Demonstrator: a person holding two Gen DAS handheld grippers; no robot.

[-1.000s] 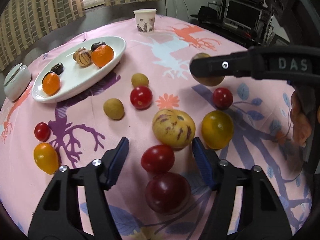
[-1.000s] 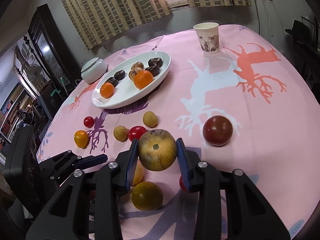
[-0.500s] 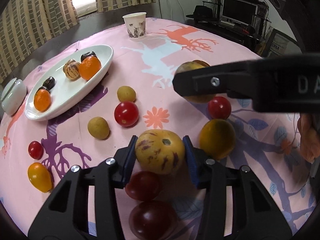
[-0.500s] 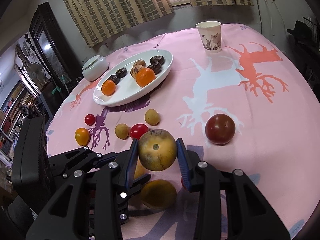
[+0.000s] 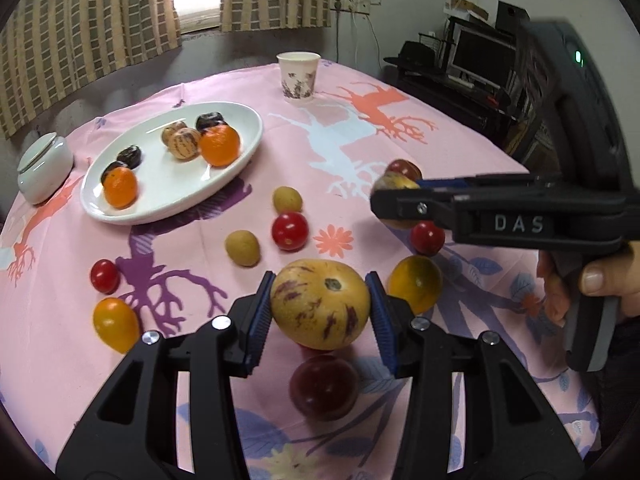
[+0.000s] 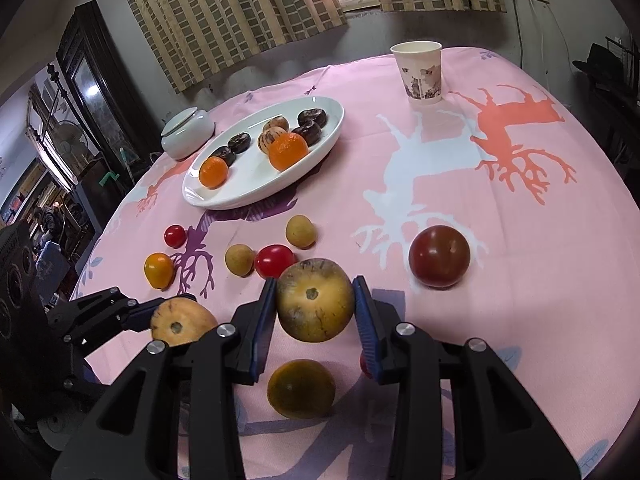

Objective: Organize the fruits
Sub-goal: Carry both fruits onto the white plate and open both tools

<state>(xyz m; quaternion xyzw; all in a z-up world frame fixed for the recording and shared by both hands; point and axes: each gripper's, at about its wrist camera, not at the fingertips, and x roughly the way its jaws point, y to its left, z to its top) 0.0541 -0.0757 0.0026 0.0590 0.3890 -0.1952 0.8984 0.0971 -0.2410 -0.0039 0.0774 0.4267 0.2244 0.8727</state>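
Observation:
My left gripper (image 5: 319, 312) is shut on a yellow melon with purple streaks (image 5: 320, 305), held above the cloth. My right gripper (image 6: 315, 312) is shut on a brownish-yellow round fruit (image 6: 315, 305), also off the table; in the left wrist view that fruit (image 5: 394, 182) shows behind the right gripper's finger. A white oval plate (image 5: 240, 160) at the back left holds two oranges, dark fruits and small striped ones. Loose on the pink cloth lie red tomatoes (image 5: 289, 230), tan longans (image 5: 242, 248), an orange tomato (image 5: 116, 324) and a dark yellow-green tomato (image 6: 301, 389).
A paper cup (image 6: 421, 72) stands at the far edge of the round table. A lidded white jar (image 6: 188, 132) sits left of the plate. A large dark red tomato (image 6: 439, 256) lies to the right. A person's hand (image 5: 580, 284) grips the right tool.
The left gripper closed around the streaked melon and lifted it off the cloth. The right gripper kept still with its fruit.

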